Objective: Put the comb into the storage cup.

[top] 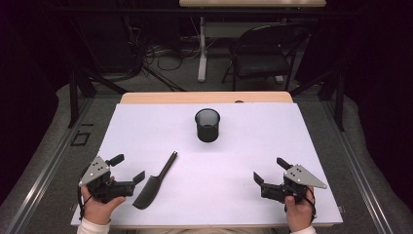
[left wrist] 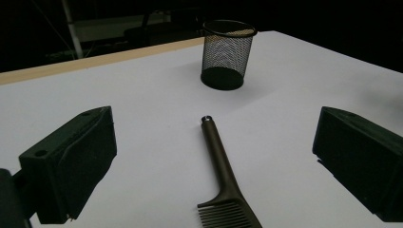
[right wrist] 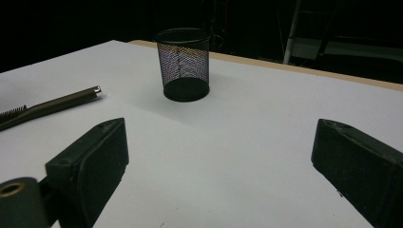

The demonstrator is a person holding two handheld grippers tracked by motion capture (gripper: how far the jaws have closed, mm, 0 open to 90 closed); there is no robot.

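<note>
High view: a black comb [top: 156,183] lies flat beside the wide-open left gripper [top: 127,168], handle pointing toward one o'clock at the mesh cup [top: 207,125]; the right gripper [top: 269,170], at five o'clock, gapes empty.

**Matt black on white**

The cup [top: 207,125] is black wire mesh, metal by its look. The comb [top: 155,183] seems dark matt plastic, its handle tip slightly shiny. The table [top: 253,146] has a smooth, matt white top with a wooden edge.

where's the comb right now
In the high view the comb lies flat on the white table, left of centre, just beside the open left gripper, its handle pointing toward the mesh cup.
</note>
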